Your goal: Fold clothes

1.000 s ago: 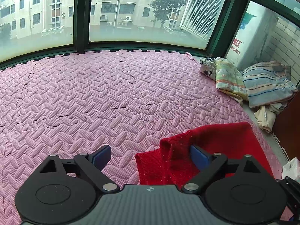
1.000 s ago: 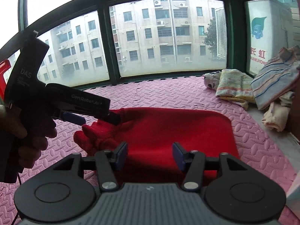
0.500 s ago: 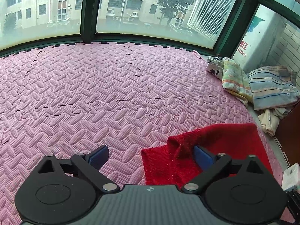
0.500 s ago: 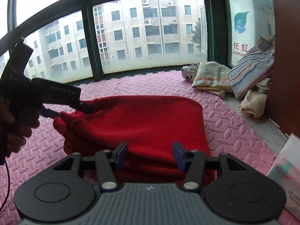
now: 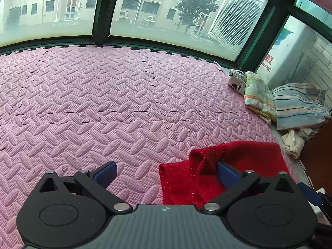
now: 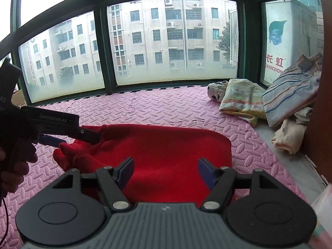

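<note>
Both tongs [image 6: 164, 171] opening over red sweater [image 6: 166, 145]

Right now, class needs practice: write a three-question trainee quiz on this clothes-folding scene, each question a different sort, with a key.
1. True or false: the red knitted garment lies on the pink foam mat.
2. Which is pressed against the garment: A) the left gripper B) the right gripper C) neither?
3. Fill in: beside the striped folded cloth lies a pale ___-patterned folded cloth.

Key: 1 true; 2 C; 3 yellow
</note>
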A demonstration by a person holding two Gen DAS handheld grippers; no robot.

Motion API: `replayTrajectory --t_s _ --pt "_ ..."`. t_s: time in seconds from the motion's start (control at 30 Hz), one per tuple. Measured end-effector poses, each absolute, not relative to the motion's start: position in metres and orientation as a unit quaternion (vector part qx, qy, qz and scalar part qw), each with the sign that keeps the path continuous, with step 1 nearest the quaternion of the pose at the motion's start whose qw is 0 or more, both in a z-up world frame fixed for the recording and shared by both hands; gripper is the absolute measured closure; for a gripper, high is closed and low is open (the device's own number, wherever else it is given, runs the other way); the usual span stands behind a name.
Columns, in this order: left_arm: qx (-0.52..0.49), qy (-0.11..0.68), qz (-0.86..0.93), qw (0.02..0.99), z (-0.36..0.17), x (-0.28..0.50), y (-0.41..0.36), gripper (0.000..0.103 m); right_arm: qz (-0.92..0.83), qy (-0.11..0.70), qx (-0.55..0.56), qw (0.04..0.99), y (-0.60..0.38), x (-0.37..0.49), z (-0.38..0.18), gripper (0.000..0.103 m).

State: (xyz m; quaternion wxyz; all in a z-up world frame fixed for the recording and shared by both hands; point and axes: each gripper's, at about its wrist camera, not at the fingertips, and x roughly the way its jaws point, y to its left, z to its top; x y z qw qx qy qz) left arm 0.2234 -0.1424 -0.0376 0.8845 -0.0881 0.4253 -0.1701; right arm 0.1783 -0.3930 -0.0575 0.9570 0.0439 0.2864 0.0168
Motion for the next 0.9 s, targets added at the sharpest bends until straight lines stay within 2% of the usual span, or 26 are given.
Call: replayTrajectory --t_s 0.23,0.43,0.6,0.9 --pt "-0.085 0.423 -0.173 0.886 -0.037 0.222 -0.14 0.0 0.026 0.308 0.085 0.947 -0.384 0.238 -0.065 0.033" --pt "-0.087 0.424 -0.179 0.884 -0.041 0.223 -0.137 0.0 0.024 0.32 0.068 0.945 -0.368 0.264 -0.078 0.031" --pt "-0.086 0.428 -0.179 0.882 -0.046 0.224 -0.137 0.0 0.022 0.326 0.021 0.945 -0.356 0.264 -0.085 0.031" --pt "-0.091 0.42 -0.175 0.886 -0.036 0.215 -0.13 0.0 0.036 0.309 0.019 0.95 -0.352 0.228 -0.069 0.031"
